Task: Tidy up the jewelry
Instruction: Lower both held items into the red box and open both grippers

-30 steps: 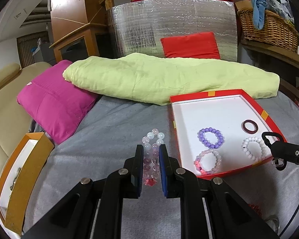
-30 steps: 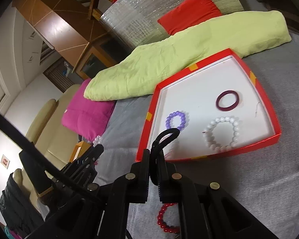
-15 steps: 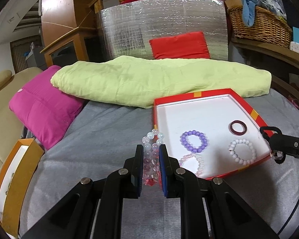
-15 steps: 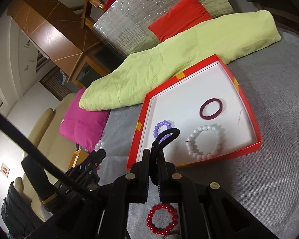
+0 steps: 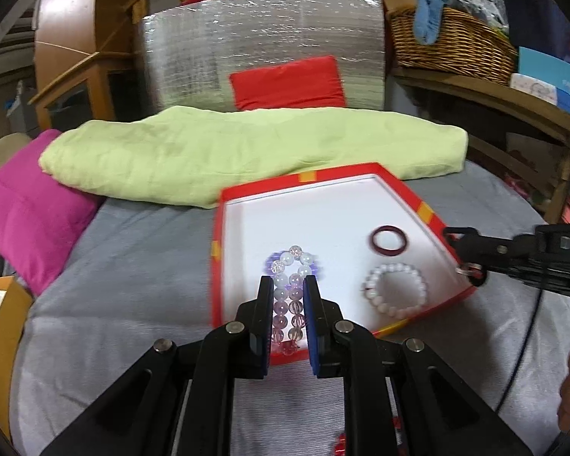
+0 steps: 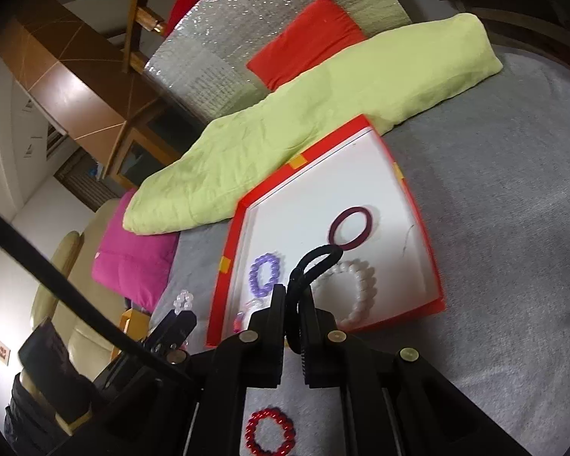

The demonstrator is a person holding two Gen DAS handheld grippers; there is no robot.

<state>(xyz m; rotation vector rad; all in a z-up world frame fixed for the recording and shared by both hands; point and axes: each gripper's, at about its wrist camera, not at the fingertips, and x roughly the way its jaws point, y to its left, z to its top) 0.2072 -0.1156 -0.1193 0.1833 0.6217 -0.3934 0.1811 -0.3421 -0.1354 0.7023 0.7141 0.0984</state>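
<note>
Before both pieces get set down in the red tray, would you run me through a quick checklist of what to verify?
1. Left gripper shut on the clear bead bracelet: ok, beads sit between the fingers.
2. Right gripper shut on the black loop: ok.
3. Free white floor in the red tray for two more pieces: ok, the far half is bare.
4. Left drop spot clear: not ok, the purple bracelet lies right behind the held beads.
5. Right drop spot clear: cannot tell, the loop overlaps the white bracelet and the dark red bangle in the right wrist view.
6. Red bead bracelet in the tray: not ok, it lies on the grey cloth.
</note>
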